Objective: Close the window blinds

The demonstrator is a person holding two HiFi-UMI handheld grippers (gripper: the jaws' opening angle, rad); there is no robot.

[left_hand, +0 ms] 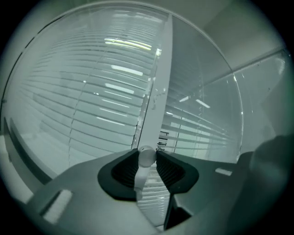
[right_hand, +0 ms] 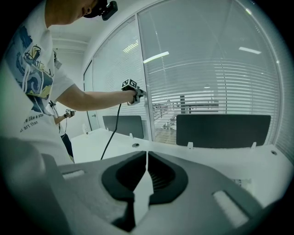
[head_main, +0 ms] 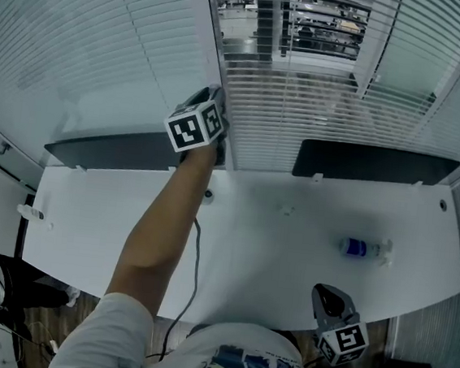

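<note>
Grips the slim white plastic tilt wand [left_hand: 141, 179] in the left tool [left_hand: 147, 155], with the half-open white slatted window blinds [head_main: 302, 121] just ahead; likely calls next for twisting the wand until shut. Holds the right tool [right_hand: 146, 160] clenched on nothing, well apart. Counts two tools, one wand, two dark flat panels [head_main: 371, 163] and one clear bottle [head_main: 362, 248] on the white tabletop [head_main: 272, 249].

White desk [head_main: 272, 249], bottle [head_main: 362, 248] lying on its right part, cable [head_main: 195, 257] trailing over the near edge, dark panels [head_main: 375, 163] along the back.
</note>
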